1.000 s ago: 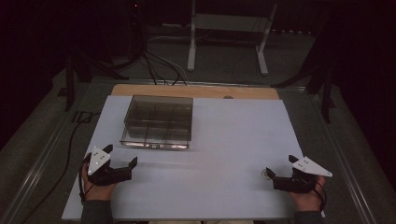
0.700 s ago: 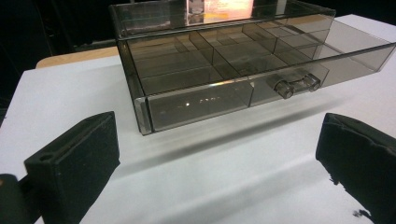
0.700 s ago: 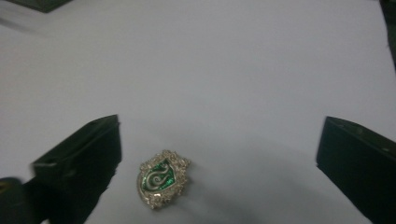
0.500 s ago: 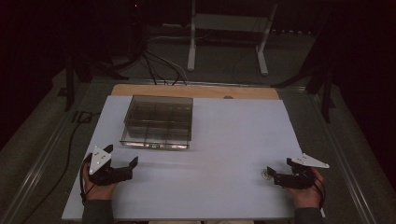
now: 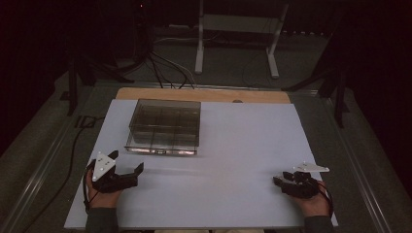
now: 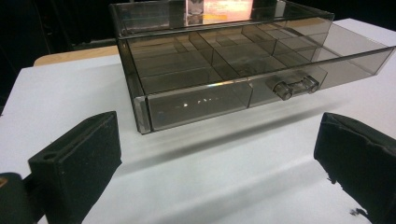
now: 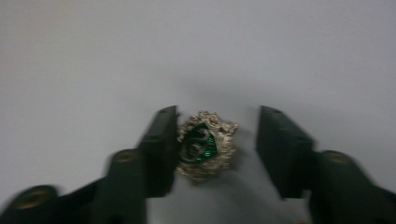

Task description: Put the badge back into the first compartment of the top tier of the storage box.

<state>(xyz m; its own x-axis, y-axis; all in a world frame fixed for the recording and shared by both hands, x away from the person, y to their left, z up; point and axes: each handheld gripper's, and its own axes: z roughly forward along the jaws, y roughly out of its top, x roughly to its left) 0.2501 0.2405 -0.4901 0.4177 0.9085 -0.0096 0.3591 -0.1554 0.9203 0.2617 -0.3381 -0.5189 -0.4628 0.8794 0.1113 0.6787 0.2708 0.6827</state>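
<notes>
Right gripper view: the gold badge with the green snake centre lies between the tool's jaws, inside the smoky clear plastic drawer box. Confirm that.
Not quite. The gold badge with the green snake centre does lie between the jaws of the right tool, which have just been closing, but on the bare white tabletop, not in the smoky clear plastic drawer box. The right gripper view shows it.

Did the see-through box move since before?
No. The see-through box sits at the same spot by the wooden strip along the table's far edge.
</notes>
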